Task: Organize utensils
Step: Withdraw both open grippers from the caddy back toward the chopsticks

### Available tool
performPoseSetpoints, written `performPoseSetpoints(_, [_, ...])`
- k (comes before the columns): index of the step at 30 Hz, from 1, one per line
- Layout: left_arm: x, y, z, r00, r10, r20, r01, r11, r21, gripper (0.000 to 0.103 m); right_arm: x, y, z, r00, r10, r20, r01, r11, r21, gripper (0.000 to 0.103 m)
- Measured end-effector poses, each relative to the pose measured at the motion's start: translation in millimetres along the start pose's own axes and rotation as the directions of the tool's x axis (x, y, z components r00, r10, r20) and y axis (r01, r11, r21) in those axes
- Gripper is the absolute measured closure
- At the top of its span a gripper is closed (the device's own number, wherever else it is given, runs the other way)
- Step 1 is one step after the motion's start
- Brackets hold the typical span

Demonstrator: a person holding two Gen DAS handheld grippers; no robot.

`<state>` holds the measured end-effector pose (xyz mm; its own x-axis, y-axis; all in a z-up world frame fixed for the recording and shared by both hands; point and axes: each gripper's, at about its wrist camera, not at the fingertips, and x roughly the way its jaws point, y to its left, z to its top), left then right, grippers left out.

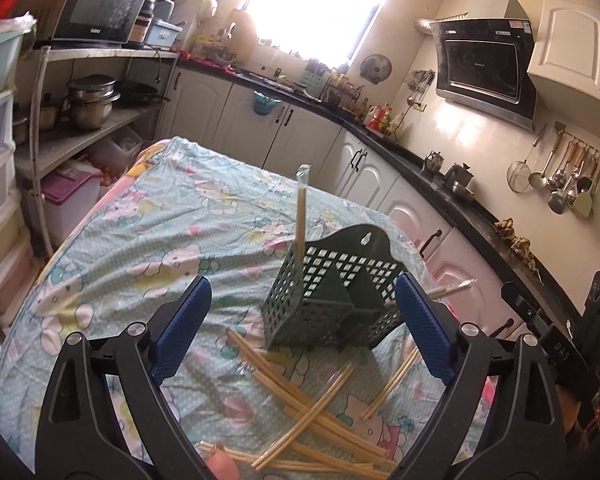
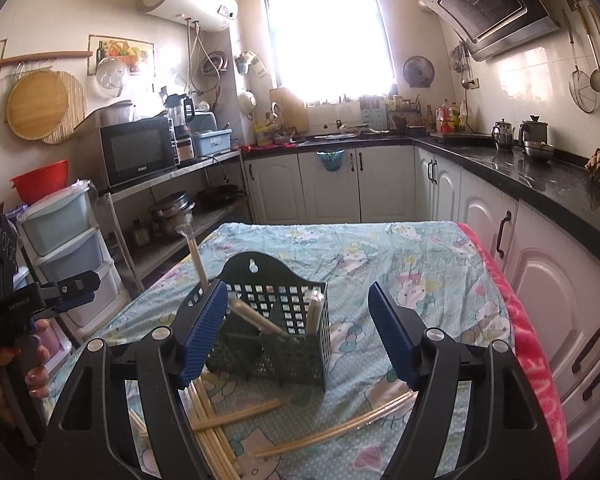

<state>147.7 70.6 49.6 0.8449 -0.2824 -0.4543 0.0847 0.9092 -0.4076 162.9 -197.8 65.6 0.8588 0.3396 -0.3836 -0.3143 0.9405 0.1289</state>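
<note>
- A table draped in a pale blue cartoon-print cloth (image 2: 380, 252) fills the middle of a narrow kitchen, with a pink towel (image 2: 536, 360) hanging along its right edge.
- White cabinets (image 2: 328, 188) under a black countertop (image 2: 540, 172) run beneath a bright window (image 2: 328, 28) and along the right wall, where a range hood (image 2: 488, 4) hangs.
- A microwave (image 2: 138, 152) sits on a metal shelf rack at left, with pots (image 2: 172, 208) below and plastic drawers (image 2: 68, 248) beside.
- A dark green perforated utensil caddy (image 2: 276, 328) stands upright on the cloth; wrapped chopsticks (image 2: 198, 264) stand or lean in its compartments.
- Loose chopsticks (image 1: 320, 412) lie crisscrossed on the cloth in front of the caddy.
- The left gripper (image 1: 304, 320) hovers above the loose pile, jaws spread wide and empty, the caddy partly between its blue pads.
- The right gripper (image 2: 296, 328) likewise stands wide apart, holding nothing, its left pad overlapping the caddy's near corner.
</note>
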Motion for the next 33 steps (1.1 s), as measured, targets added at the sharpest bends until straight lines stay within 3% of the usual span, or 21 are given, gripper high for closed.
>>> performPoseSetpoints(18, [-2.4,26.1,-36.6,0.995,0.045,-0.088,-0.049,0.998,-0.040,0.016,10.1,15.5,-32.3,0.995,0.020,-0.094,-0.023,0.999,-0.036,0.032])
performPoseSetpoints(33, [2.6,42.7,-69.3,0.980,0.073,-0.183,-0.082,0.996,-0.046,0.016,25.9,34.2,-54.2,0.984,0.048,-0.171,-0.062,0.995,-0.076,0.032])
